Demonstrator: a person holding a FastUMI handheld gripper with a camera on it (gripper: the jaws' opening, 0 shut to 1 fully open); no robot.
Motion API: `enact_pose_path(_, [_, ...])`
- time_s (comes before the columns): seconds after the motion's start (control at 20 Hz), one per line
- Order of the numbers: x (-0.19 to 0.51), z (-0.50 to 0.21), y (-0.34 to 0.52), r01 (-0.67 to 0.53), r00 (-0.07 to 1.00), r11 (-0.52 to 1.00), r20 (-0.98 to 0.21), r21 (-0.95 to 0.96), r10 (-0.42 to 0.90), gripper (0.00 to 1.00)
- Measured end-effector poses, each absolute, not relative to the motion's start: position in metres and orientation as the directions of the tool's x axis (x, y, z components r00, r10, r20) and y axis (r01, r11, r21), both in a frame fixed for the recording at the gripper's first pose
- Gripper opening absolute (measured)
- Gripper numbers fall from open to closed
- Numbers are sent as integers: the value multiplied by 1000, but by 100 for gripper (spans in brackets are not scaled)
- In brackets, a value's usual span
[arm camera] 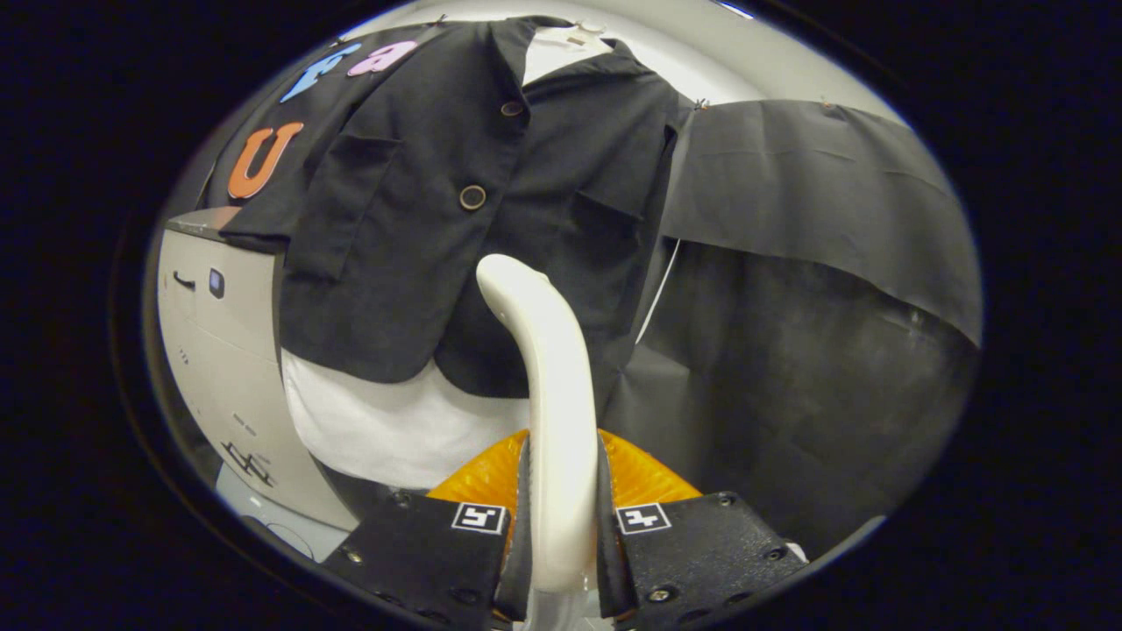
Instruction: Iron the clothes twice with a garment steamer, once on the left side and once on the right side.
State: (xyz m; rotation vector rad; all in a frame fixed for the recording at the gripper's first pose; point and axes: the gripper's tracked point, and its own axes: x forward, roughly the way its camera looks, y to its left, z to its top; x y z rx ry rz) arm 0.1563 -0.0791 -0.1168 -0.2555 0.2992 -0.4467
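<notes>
Before one black jacket point(456, 219) | hand-held gripper point(561, 517) clamping one steamer point(548, 368) | two buttons point(472, 197)

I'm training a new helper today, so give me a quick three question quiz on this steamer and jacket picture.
1. True or false: the gripper is shut on the steamer handle.
2. What hangs ahead of the steamer's head: (a) a dark jacket, (b) a red towel, (c) blue trousers?
3. What shows below the jacket's hem?

Key
1. True: both fingers press its sides.
2. (a) the dark jacket.
3. A white garment.
</notes>
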Motion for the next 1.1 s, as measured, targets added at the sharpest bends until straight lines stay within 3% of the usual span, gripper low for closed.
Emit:
enact_pose_path(0.65, [129,-173,-74,344,801,866,-369,-363,-473,33])
enact_pose_path(1.1, [55,-158,-47,319,799,894,-418,-315,-432,33])
